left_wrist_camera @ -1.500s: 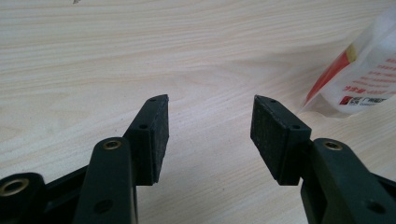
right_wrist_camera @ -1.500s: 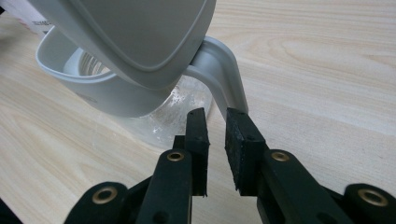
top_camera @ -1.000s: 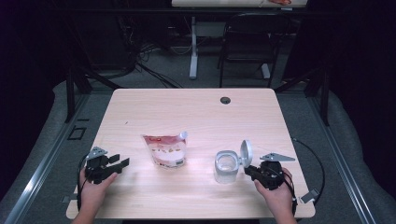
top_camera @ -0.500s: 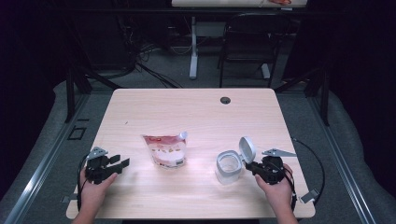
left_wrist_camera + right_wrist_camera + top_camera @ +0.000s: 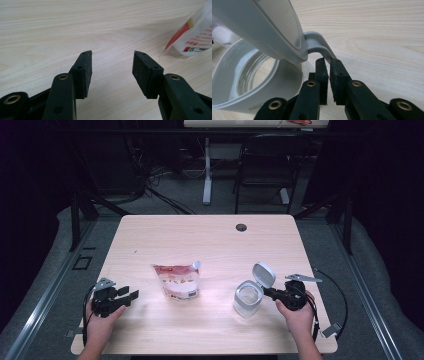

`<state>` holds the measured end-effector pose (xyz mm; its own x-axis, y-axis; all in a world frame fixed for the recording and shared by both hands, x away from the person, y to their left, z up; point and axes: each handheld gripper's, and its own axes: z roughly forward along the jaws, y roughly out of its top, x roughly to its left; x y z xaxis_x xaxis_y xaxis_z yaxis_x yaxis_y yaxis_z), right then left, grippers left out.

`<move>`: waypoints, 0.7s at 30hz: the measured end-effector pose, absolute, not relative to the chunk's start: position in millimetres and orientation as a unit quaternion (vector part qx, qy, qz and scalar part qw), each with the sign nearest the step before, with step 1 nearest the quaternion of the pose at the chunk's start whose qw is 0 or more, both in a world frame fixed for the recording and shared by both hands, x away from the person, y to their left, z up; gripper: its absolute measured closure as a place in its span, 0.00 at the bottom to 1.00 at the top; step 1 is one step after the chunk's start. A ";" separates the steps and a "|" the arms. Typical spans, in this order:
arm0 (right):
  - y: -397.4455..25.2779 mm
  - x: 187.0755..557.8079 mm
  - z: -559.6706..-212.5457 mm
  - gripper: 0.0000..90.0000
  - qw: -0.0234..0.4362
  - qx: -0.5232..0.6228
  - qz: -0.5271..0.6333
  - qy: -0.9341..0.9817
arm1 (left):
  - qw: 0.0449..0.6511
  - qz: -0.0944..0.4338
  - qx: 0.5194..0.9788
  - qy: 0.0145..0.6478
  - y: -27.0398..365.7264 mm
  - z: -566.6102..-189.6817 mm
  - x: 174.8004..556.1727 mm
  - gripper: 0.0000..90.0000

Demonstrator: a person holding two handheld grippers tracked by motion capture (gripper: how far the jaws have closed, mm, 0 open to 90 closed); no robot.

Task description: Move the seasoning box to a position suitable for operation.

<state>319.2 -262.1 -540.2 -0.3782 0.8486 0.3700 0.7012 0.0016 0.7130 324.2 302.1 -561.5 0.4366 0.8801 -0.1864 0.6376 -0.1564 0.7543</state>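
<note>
High view: pouch [image 5: 176,281] lay mid-table [image 5: 210,240], between both grippers. Right gripper [image 5: 327,65] pinched handle [image 5: 322,47] of open-lidded, tilted kettle [image 5: 248,298]. Left gripper [image 5: 111,68] gaped wide, pouch beyond its jaws.

Black jaws, brass-ringed screw holes

The left gripper [image 5: 131,295] rests low near the table's [image 5: 210,240] front left corner, jaws spread wide with nothing between them — the left hand [image 5: 100,317] grips it from behind. Near the front right corner, the right gripper [image 5: 265,291] has its jaws pinched together, held by the right hand [image 5: 298,312].
</note>
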 end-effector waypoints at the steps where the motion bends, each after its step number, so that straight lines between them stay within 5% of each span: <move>1: -261.3 319.9 -540.3 0.94 0.085 0.553 0.441 0.702 | 0.403 0.150 0.747 0.508 302.2 -561.4 324.4 0.56; 21: -261.0 329.1 -539.0 0.90 0.096 0.539 0.443 0.710 | 0.402 0.140 0.747 0.510 303.3 -563.8 325.2 0.58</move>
